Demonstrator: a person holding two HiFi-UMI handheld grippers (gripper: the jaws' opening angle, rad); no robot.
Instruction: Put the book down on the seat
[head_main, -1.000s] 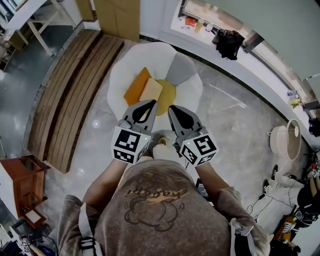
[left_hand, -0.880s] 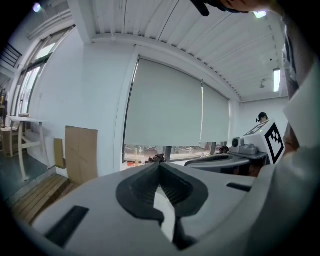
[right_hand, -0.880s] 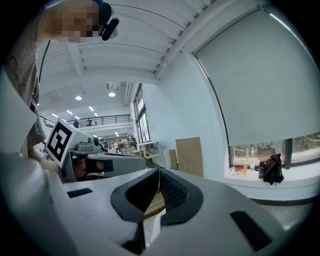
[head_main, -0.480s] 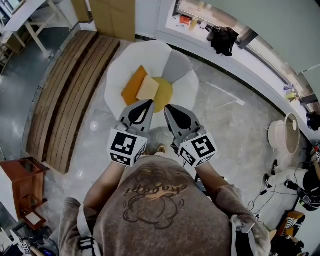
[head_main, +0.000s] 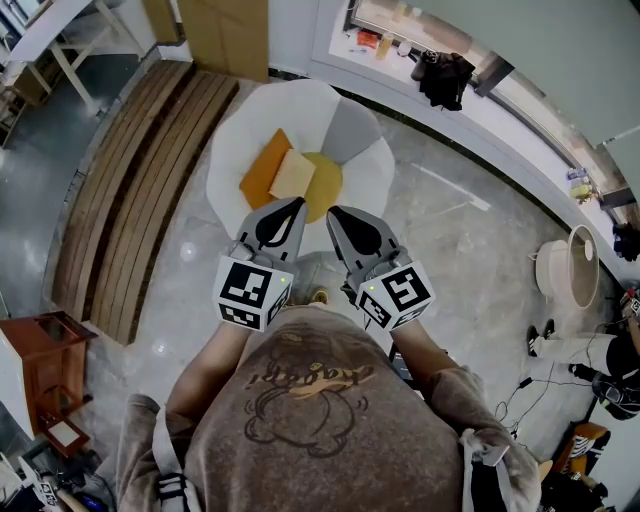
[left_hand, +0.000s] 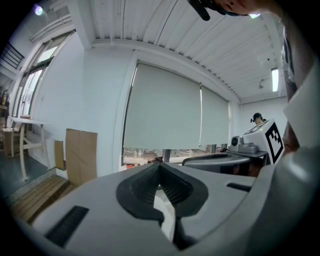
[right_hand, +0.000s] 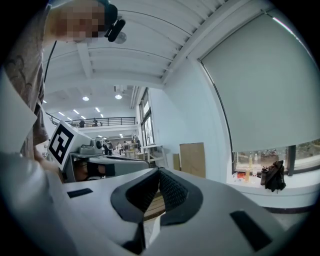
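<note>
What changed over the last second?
Little. The left gripper and right gripper drew slightly back from the chair, both shut and empty throughout. Nothing was taken or let go. The orange item and cream item stay on its seat.

No words or numbers can be read; only coded marker squares show.

The marker cube (head_main: 253, 292) on the left gripper (head_main: 297, 205) and the second marker cube (head_main: 398, 296) on the right gripper (head_main: 331, 212) carry black-and-white square code patterns on their faces, with no letters or digits in them. One such pattern shows again in each gripper view, on the other gripper's cube. The person's shirt (head_main: 330, 440) has a brown cartoon print (head_main: 300, 385) with a curved band of lettering, too warped and faint to read. The bottles (right_hand: 248, 175) on the window sill have labels too small to make out.
</note>
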